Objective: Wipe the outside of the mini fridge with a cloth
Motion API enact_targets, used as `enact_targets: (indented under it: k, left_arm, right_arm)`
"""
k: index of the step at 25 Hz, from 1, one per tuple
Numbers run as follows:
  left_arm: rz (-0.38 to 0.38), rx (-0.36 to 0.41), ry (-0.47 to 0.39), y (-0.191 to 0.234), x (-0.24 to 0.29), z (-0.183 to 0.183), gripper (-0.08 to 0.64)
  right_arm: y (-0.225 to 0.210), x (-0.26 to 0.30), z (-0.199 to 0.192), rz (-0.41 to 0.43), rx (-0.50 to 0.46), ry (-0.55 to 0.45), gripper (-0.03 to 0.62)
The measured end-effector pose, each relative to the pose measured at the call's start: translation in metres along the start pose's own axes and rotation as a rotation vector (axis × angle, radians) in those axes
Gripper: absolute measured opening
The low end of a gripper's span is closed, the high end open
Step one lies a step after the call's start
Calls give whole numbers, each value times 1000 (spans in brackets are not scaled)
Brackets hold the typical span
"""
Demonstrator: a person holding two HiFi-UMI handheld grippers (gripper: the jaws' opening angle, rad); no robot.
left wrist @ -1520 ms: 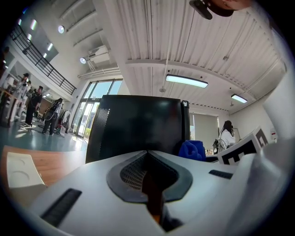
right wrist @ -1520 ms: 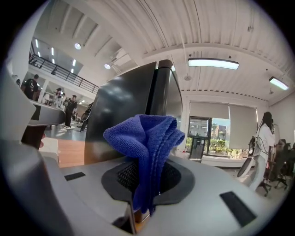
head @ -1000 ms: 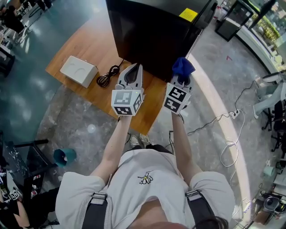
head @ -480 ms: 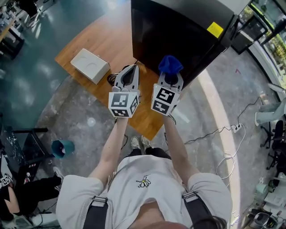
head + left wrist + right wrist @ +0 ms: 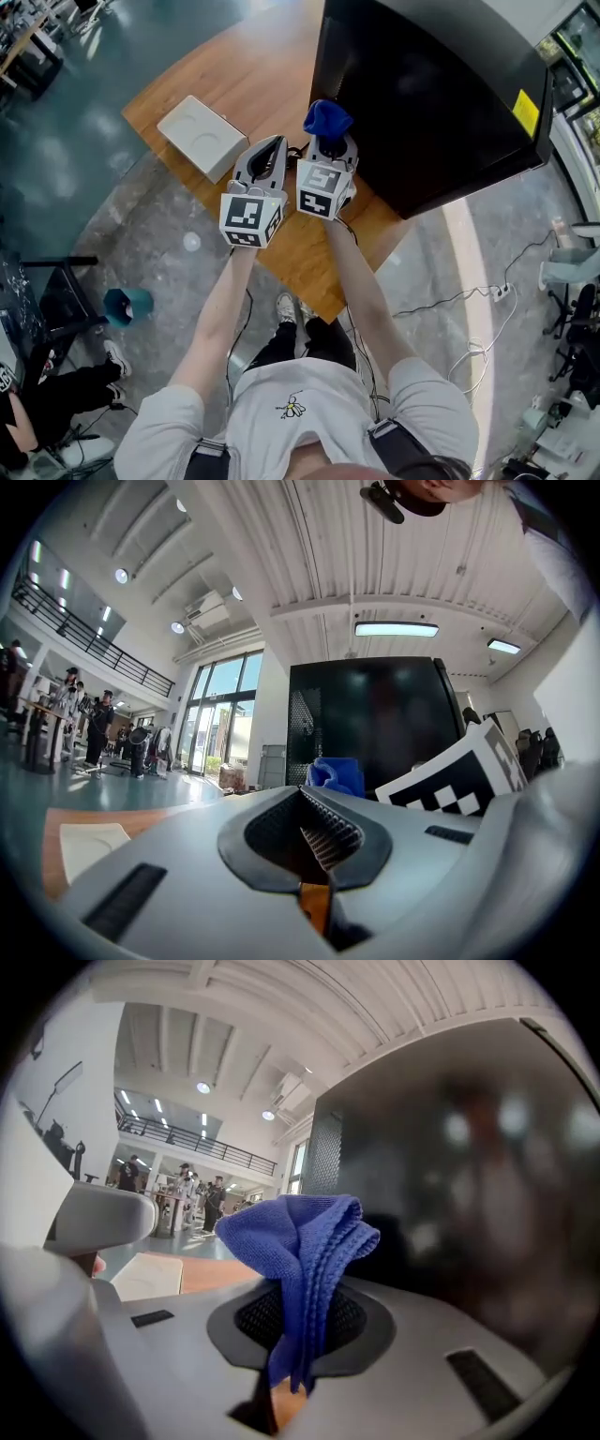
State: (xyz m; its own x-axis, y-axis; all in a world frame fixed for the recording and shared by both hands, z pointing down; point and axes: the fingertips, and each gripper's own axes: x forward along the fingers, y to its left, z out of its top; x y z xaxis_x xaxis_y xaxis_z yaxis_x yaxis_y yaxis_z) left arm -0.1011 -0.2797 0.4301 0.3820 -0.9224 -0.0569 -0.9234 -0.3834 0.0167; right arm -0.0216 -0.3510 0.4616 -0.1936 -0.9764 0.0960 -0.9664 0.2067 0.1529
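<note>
A black mini fridge stands on a wooden table; it also fills the right of the right gripper view and the middle of the left gripper view. My right gripper is shut on a blue cloth, which bunches up above its jaws just left of the fridge's front face. The cloth also peeks into the left gripper view. My left gripper is shut with nothing in it, held beside the right one, over the table.
A white box lies on the table left of the grippers, with a black cable behind them. A teal bin stands on the floor. White cables trail on the floor at right.
Both grippers have shifted left relative to the fridge, and the cloth now sits by the fridge's left front edge. The head camera has moved so the fridge fills more of the upper right.
</note>
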Motion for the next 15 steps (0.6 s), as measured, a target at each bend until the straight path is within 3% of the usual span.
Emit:
enact_targets:
  k: [5,15]
  left_arm:
    - [25,-62,-7,25,14,-17,5]
    - [42,-65,36,42,9,-43,5]
  right_arm:
    - [20,44,-15,11,26,13,72]
    - [34,87,-41,-13,111,75,72]
